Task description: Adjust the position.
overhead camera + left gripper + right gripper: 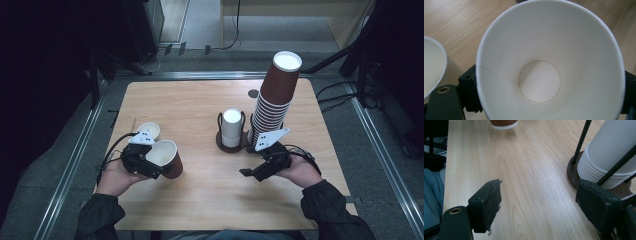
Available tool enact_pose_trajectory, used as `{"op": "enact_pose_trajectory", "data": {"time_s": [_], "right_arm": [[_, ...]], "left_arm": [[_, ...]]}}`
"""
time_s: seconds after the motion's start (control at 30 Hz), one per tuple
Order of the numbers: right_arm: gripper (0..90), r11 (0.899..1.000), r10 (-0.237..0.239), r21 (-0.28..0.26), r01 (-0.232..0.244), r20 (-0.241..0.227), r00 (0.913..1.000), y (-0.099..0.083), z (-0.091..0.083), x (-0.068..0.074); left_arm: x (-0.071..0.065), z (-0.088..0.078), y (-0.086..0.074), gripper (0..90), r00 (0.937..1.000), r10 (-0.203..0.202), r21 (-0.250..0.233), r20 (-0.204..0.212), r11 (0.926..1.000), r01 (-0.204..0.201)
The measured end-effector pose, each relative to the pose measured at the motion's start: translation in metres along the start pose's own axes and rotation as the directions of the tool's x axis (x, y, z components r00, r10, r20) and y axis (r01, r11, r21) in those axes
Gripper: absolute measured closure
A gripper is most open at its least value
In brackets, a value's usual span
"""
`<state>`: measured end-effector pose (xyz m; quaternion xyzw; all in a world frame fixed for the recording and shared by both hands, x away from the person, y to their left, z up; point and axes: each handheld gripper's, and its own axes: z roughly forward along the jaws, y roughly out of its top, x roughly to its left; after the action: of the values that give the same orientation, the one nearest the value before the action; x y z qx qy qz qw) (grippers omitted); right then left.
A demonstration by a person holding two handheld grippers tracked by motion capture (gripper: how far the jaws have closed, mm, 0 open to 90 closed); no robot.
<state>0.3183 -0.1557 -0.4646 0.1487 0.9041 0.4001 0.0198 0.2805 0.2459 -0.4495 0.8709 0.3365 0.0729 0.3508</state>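
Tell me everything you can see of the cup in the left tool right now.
The cup is a paper one, brown outside and plain white inside, with a rolled white rim, a thin side seam and a round flat bottom. It is empty and looks undented. It lies tipped, mouth toward the left tool, whose black jaws sit at either side of it near the rim. It is at the table's front left, with a smaller white cup close behind it; whether its side rests on the wood is unclear.

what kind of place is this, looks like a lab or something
Probably a lab or workshop set up for recording tabletop handling, not a home or cafe. A bare wooden table stands between metal rails on a grey floor, cables trail beside it, and a tall stack of brown paper cups stands ready.
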Motion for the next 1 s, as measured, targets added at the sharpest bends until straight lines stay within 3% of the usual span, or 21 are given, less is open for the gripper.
{"op": "enact_pose_trajectory", "data": {"time_s": [0.27,0.5,1.0], "right_arm": [[21.0,1.000,-0.001,0.005,0.001,-0.002,1.0000,0.000,0.001,0.000],[20.0,1.000,-0.002,0.005,0.002,-0.014,0.9999,0.000,0.002,0.001],[19.9,1.000,-0.003,0.004,0.003,-0.016,0.9999,-0.001,0.002,0.001]], "left_arm": [[0.011,-0.009,-0.018,10.6,0.9980,-0.033,0.023,-0.054,0.9991,0.035],[0.021,-0.010,-0.031,10.1,0.9916,-0.061,0.061,-0.114,0.9958,0.069],[0.026,-0.006,-0.041,7.0,0.9879,-0.040,0.061,-0.150,0.9969,0.050]]}}
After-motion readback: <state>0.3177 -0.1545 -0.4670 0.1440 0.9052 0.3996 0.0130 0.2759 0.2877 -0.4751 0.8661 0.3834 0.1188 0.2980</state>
